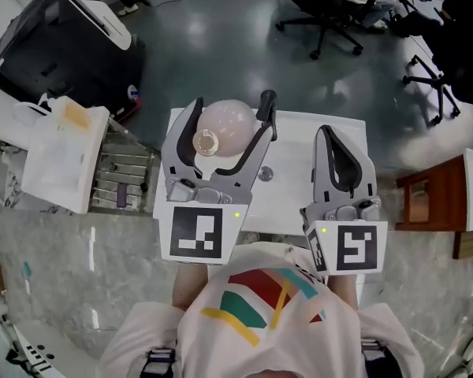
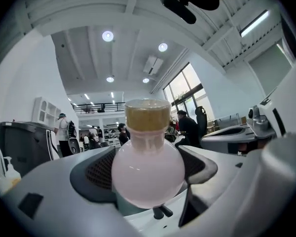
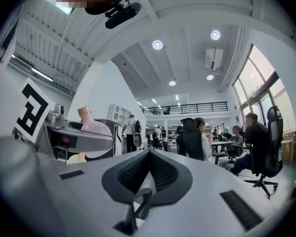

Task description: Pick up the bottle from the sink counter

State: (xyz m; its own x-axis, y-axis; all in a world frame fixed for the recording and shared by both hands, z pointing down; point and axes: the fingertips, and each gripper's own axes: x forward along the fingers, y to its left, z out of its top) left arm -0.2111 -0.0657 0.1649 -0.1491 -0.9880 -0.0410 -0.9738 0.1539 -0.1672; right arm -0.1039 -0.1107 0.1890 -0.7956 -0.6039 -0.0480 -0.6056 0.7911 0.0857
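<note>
Gripping a round, pale-pink bottle (image 2: 147, 169) with a tan cap, the left gripper (image 1: 231, 109) holds it lifted over the white counter (image 1: 299, 144), jaws pressed on its belly. The right gripper (image 1: 331, 144) hangs just beside, jaws together on nothing. Office chairs (image 1: 323, 14) stand beyond on the grey floor (image 1: 221, 46); a white bag (image 1: 59, 156) sits left.
</note>
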